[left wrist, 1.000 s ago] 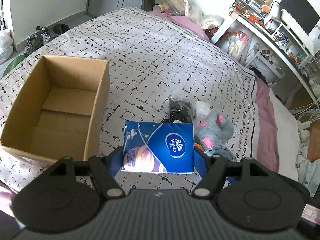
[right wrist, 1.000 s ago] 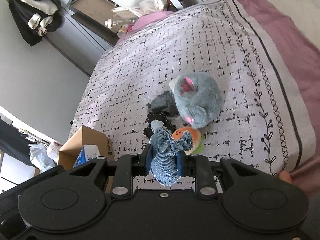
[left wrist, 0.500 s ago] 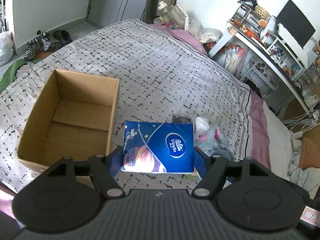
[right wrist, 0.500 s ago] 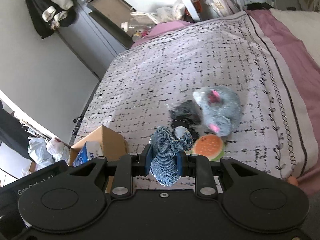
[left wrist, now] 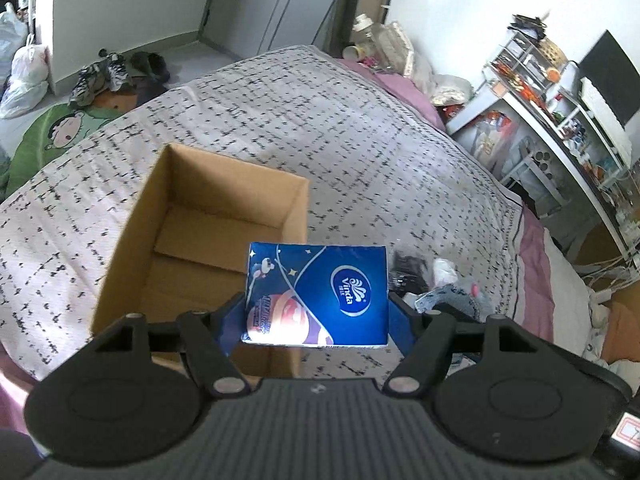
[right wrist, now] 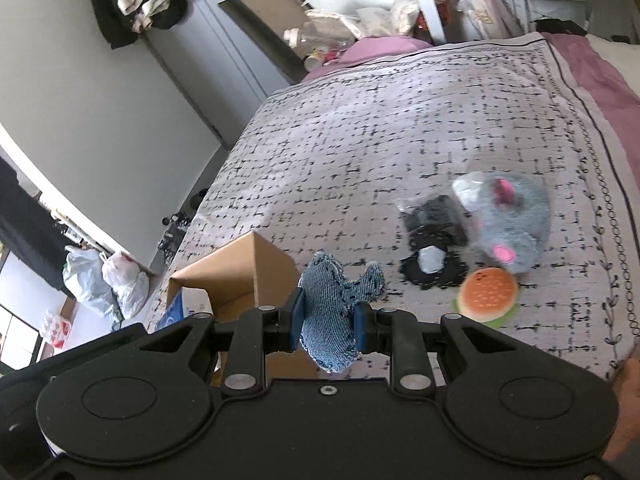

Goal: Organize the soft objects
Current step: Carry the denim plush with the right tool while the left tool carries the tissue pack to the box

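My left gripper (left wrist: 318,316) is shut on a blue tissue pack (left wrist: 320,296), held in the air over the near right corner of an open cardboard box (left wrist: 224,240) whose floor shows bare. My right gripper (right wrist: 328,320) is shut on a piece of blue denim cloth (right wrist: 332,304), raised above the bedspread just right of the cardboard box (right wrist: 236,276). On the bed lie a grey plush mouse (right wrist: 508,216), a burger toy (right wrist: 486,294) and a black bundle in clear plastic (right wrist: 434,228). The plush mouse (left wrist: 460,296) shows partly behind the left gripper's right finger.
The patterned bedspread (left wrist: 320,128) spreads wide beyond the box. Shoes (left wrist: 108,76) and plastic bags (left wrist: 24,76) lie on the floor at left. A cluttered white shelf unit (left wrist: 560,120) stands at right. A hand (right wrist: 628,400) is at the right wrist view's lower right edge.
Both grippers have moved left toward the box, each carrying its object. The tissue pack now overlaps the box's corner, and the box has come nearer in the right wrist view.
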`<state>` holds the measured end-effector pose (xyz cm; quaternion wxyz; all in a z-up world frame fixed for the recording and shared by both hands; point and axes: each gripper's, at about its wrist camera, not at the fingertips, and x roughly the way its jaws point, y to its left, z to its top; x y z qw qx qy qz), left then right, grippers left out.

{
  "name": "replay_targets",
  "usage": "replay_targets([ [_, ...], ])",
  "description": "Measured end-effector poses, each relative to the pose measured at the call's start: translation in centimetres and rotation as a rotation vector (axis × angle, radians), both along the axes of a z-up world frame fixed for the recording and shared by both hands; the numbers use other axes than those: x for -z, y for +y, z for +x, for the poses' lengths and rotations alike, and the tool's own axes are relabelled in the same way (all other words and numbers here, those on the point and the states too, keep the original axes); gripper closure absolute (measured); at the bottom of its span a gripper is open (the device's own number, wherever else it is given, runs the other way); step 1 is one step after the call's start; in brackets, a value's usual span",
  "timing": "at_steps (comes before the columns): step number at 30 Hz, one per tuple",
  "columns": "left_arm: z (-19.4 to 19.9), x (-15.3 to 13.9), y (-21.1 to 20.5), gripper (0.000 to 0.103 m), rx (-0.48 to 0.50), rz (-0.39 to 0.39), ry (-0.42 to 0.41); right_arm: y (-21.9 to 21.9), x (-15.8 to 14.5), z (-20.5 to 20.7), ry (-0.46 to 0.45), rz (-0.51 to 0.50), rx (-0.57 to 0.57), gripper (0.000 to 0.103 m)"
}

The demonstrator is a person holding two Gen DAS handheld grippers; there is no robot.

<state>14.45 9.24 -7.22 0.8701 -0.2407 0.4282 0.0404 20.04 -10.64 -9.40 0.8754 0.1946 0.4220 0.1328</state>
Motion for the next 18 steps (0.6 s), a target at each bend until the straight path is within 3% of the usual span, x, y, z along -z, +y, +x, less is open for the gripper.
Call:
replay_targets([
  [18, -0.8, 3.4, 6.5, 0.032, -0.063, -0.026, 0.091, 7.1, 0.1, 0.0, 0.018, -0.022, -0.083, 0.078],
])
